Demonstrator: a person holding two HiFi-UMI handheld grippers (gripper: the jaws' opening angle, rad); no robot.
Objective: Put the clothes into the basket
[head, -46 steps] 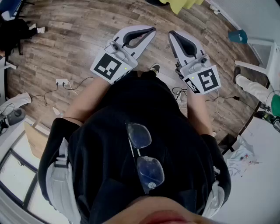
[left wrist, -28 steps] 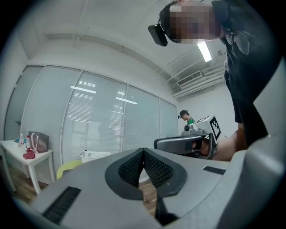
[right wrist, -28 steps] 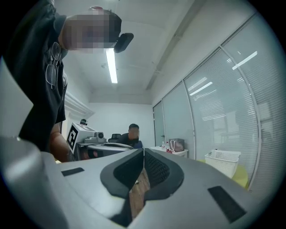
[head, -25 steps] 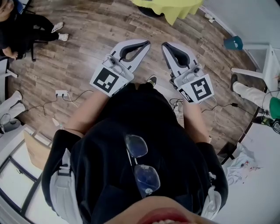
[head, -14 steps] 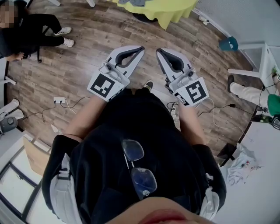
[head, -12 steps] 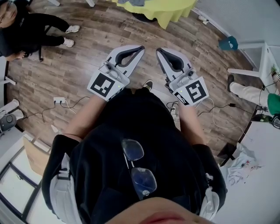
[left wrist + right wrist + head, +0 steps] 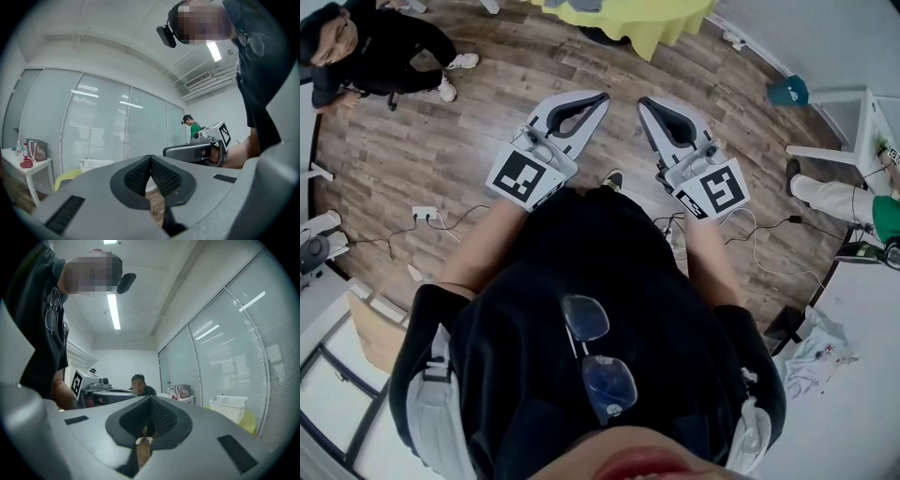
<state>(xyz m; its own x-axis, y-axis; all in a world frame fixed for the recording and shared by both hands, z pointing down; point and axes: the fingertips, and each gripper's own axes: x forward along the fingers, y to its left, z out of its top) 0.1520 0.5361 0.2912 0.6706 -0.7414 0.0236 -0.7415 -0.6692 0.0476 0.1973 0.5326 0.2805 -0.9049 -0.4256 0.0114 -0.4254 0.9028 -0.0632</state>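
Note:
Both grippers are held out level in front of me over the wooden floor. My left gripper [image 7: 602,95] has its black pads meeting at the tip [image 7: 150,158], with nothing between them. Beside it, my right gripper [image 7: 643,100] is likewise shut and empty [image 7: 150,398]. A white lattice basket [image 7: 228,408] stands on a table with a yellow cloth [image 7: 647,23]; it also shows in the left gripper view [image 7: 96,163]. A grey piece of clothing [image 7: 574,4] lies at that table's far edge, mostly cut off.
A person in black [image 7: 380,52] sits at the upper left. A power strip and cables [image 7: 427,213] lie on the floor at the left. A white table [image 7: 867,122] and a person in green [image 7: 886,220] are at the right. Crumpled cloth [image 7: 811,349] lies at the lower right.
Both grippers have moved forward together towards the yellow table, which now shows more at the top. The seated person has come further into view. Both stay shut.

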